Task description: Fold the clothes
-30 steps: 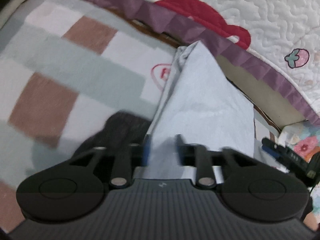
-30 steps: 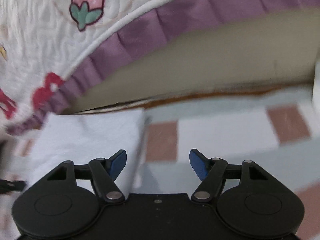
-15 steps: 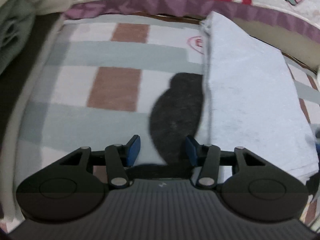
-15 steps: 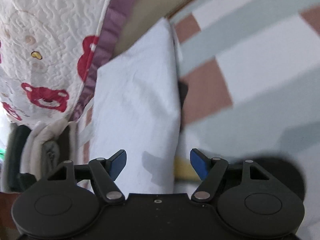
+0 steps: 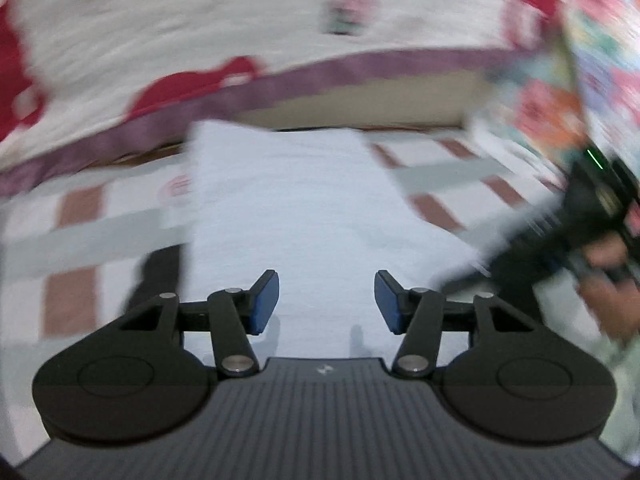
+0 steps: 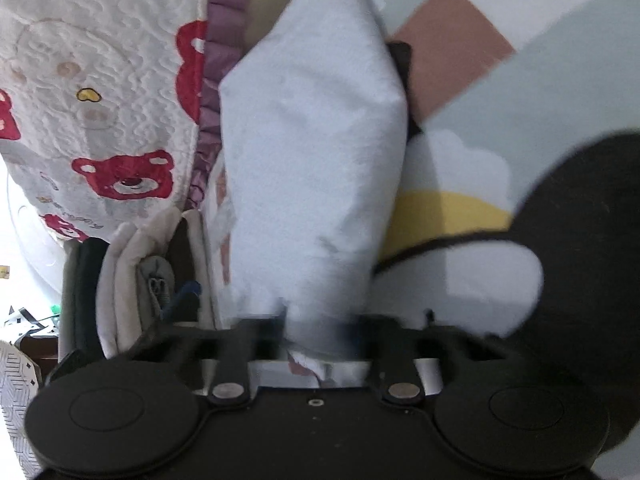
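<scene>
1. The folded pale-blue garment (image 5: 288,216) lies flat on the checked blanket (image 5: 72,236), its far edge close to the purple-frilled quilt (image 5: 200,20) printed with red bears.
2. My left gripper (image 5: 326,306) hovers over the near end of the garment; its blue pads (image 5: 264,300) stand well spread with nothing between them.
3. My right gripper (image 6: 320,332) is blurred on the right wrist camera. The near end of the garment (image 6: 312,152) bunches into the gap between its fingers, and they look drawn in against the cloth, so I read it as pinching the garment.
4. From the left wrist view the right gripper (image 5: 560,232) shows at the right edge, streaked by motion, with the person's hand (image 5: 608,280) around its handle.
5. On the right wrist camera a dark patch (image 6: 400,64) peeks out from beneath the garment's right edge.
6. A stack of folded clothes (image 6: 132,276), cream and grey, sits to the left of the garment in that same view, beside the quilt's frill.
7. The left wrist view is heavily blurred, so finer detail is beyond me there.
</scene>
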{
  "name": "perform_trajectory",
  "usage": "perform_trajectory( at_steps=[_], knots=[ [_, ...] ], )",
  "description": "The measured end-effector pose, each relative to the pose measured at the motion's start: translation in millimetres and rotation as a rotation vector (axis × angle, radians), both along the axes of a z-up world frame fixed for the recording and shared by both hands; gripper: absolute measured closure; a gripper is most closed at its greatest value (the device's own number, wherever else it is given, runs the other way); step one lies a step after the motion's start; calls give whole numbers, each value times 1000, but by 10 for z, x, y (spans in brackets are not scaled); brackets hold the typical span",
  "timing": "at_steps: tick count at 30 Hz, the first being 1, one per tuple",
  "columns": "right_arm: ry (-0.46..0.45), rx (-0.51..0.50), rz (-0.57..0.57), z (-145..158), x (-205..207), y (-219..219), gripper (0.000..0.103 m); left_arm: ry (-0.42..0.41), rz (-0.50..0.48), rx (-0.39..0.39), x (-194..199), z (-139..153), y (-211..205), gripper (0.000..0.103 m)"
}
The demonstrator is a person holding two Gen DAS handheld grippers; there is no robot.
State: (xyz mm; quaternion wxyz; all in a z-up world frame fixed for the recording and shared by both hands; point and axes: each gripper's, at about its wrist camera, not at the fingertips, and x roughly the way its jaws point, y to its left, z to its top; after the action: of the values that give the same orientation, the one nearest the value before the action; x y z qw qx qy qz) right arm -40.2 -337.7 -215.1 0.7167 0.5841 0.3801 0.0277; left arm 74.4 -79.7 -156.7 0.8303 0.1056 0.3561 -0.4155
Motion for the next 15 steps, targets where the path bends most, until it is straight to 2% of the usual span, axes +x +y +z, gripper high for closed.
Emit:
perform_trajectory(
  at_steps=[4,6,8,13,15],
  knots=[
    [-39,-1,2,172,75,-35,87,-132,-183,190,-382,-141,-261,44],
    [-55,7,-1,248,108,-59,87,-195,-226,265,-492,-239,-369,43],
    [-71,15,-5,324,142,-84,87,-241,-221,319,-522,-325,-446,43],
    [-112,34,-14,514,225,-145,87,-436,-109,428,-401,-447,-502,43],
    [-126,49,-19,544,229,-176,87,-505,-128,476,-397,-528,-473,41]
  ],
)
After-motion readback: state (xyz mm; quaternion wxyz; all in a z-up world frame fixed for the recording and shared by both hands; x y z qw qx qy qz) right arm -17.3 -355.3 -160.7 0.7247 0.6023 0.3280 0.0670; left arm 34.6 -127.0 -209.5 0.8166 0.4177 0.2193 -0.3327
